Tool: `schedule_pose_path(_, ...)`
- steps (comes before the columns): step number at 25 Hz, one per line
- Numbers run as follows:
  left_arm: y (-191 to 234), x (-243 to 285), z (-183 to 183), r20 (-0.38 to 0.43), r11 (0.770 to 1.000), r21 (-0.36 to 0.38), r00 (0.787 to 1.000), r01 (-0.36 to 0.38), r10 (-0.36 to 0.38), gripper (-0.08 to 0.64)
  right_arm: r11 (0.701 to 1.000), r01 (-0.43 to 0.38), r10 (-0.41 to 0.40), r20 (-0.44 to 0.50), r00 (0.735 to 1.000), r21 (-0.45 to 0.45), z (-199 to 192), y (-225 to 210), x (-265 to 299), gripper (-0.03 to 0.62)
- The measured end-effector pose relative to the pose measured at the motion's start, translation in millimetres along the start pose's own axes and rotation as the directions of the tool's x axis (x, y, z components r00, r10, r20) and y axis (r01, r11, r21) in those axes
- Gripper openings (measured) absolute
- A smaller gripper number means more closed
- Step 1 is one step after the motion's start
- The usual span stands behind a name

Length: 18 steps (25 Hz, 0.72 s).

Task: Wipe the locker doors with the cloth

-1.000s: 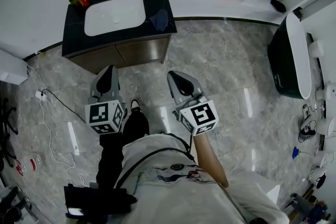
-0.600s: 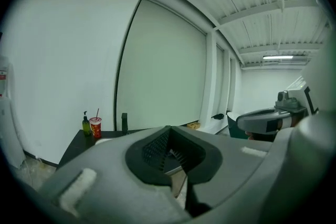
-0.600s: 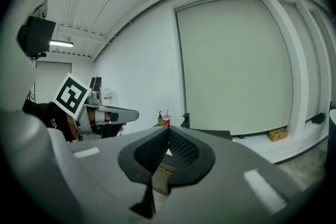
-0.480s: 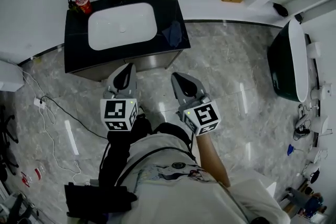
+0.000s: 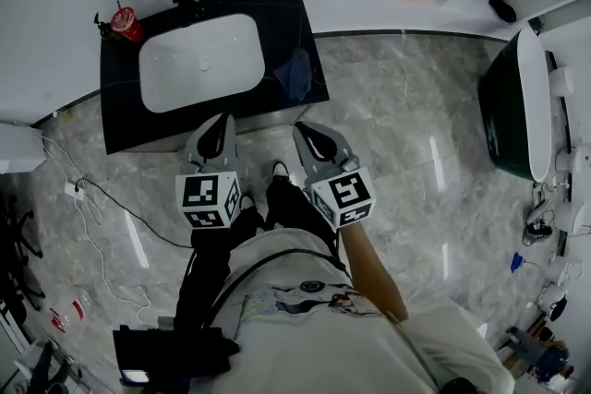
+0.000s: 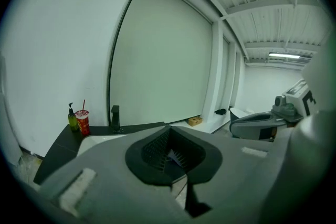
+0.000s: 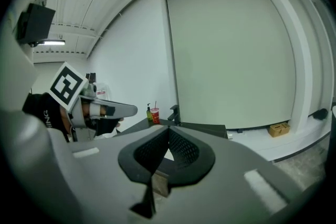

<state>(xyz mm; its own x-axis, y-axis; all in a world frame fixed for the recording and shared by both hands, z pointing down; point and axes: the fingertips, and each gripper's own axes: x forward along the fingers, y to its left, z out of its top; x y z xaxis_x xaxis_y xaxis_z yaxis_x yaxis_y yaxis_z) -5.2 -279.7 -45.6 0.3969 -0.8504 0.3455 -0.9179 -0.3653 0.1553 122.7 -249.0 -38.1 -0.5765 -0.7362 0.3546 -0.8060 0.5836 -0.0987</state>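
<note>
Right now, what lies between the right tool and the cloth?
Nothing stands there: the head view shows only bare counter between the right tool and the cloth.

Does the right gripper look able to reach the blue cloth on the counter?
Probably yes: the blue cloth lies uncovered beside the sink, just ahead of the right gripper; its shut jaws must open first.

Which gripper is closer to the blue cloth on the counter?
Right. The right gripper is just short of the cloth; the left gripper is off to its left, in front of the sink.
</note>
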Motion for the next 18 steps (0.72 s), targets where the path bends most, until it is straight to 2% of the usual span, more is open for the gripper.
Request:
schedule_pose_path(3, 10, 20, 0, -0.017, 0.999, -0.007, 0.999, -0.047, 0.047, -0.002, 1.000, -0.011, 0.012, -0.032, 0.999, 0.002, -7, -34, 31, 0.005)
schedule_pose_path(6, 24, 38, -10, -0.060, 0.995, -0.046, 0.994, -0.090, 0.087, -0.002, 1.000, -0.017, 0.018, -0.082, 0.996, 0.018, -18, -64, 59, 0.005)
schedule_pose_path(11, 40, 59, -37, -0.136, 0.990, -0.086, 0.985, -0.115, 0.103, -0.002, 0.999, -0.002, 0.011, -0.194, 0.981, 0.045, -57, -101, 96, 0.008)
schedule_pose_path(13, 49, 68, -46, -0.159, 0.988, -0.093, 0.982, -0.122, 0.106, -0.002, 0.998, 0.003, 0.012, -0.254, 0.967, 0.058, -79, -112, 115, 0.075)
schedule_pose_path(18, 60, 85, -63, -0.210, 0.986, -0.102, 0.972, -0.133, 0.109, -0.002, 0.998, 0.021, 0.004, -0.387, 0.922, 0.061, -130, -142, 150, 0.143)
